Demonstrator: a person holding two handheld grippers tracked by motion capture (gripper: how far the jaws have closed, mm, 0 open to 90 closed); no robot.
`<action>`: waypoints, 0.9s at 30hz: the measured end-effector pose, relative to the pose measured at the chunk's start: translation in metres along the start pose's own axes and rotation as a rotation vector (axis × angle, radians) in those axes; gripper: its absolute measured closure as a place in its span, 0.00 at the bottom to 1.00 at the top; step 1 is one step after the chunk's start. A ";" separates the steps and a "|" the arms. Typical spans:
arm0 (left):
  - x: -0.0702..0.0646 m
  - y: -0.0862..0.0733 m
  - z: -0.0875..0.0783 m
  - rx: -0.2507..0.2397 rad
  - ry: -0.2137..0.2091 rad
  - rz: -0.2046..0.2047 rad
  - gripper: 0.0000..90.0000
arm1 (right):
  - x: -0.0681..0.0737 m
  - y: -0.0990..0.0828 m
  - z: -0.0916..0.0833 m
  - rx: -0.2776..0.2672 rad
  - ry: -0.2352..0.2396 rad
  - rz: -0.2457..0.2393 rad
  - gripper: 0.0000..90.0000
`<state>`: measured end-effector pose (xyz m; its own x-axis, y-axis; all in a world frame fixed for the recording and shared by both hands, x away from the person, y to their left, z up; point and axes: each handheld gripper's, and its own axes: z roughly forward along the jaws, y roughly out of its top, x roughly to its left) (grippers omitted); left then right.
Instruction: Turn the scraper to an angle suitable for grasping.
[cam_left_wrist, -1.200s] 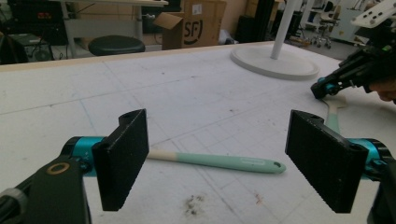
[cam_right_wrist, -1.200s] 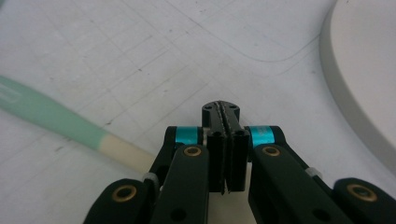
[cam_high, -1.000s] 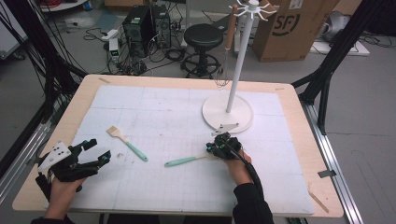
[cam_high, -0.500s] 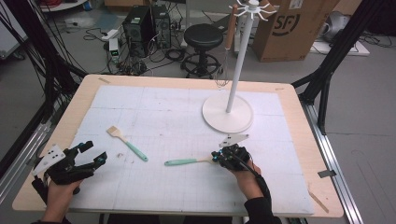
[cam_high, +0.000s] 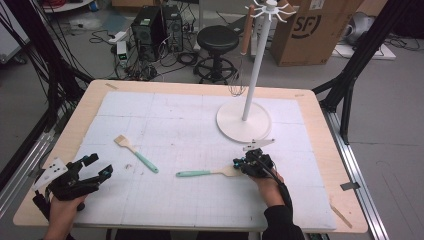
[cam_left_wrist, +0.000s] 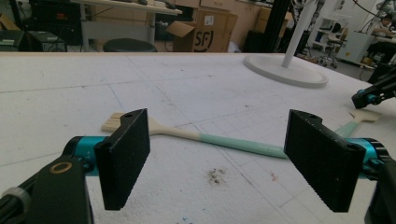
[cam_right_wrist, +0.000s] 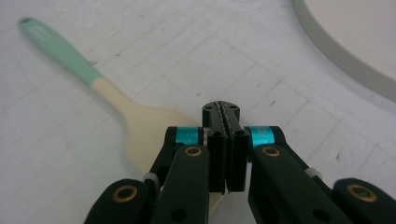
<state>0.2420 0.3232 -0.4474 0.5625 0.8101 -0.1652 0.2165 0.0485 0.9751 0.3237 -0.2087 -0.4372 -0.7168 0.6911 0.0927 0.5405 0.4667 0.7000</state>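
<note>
A spatula (cam_high: 205, 173) with a mint handle and pale blade lies flat on the white mat, near the middle front. My right gripper (cam_high: 240, 165) is shut with nothing between its jaws, low over the mat at the blade's end. In the right gripper view the closed tips (cam_right_wrist: 225, 112) sit just right of the spatula blade (cam_right_wrist: 144, 130). A brush (cam_high: 136, 152) with a mint handle lies further left. My left gripper (cam_high: 97, 167) is open and holds nothing at the front left; in its own view the brush (cam_left_wrist: 187, 134) lies beyond its tips (cam_left_wrist: 219, 140).
A white hook stand rises from a round base (cam_high: 243, 121) at the back right of the mat, with a wooden-handled whisk (cam_high: 243, 45) hanging from it. The wooden table rim (cam_high: 320, 130) frames the mat. A stool, boxes and cables are on the floor behind.
My right gripper has drawn back from the stand's base toward the near edge and slightly right, still shut. The left gripper and the brush have hardly moved.
</note>
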 end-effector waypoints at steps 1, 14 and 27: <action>0.000 0.000 0.000 -0.001 0.000 0.000 0.26 | 0.002 -0.001 -0.002 -0.002 0.003 -0.006 0.99; 0.002 -0.004 -0.007 -0.025 0.011 -0.019 0.26 | 0.043 0.009 0.004 -0.103 0.117 -0.142 0.99; 0.000 0.001 -0.012 -0.057 0.018 -0.005 0.26 | 0.102 0.040 0.063 -0.020 0.197 -0.294 0.99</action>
<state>0.2322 0.3302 -0.4441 0.5474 0.8199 -0.1678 0.1733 0.0851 0.9812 0.2999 -0.0847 -0.4441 -0.9127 0.4082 0.0185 0.2912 0.6180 0.7303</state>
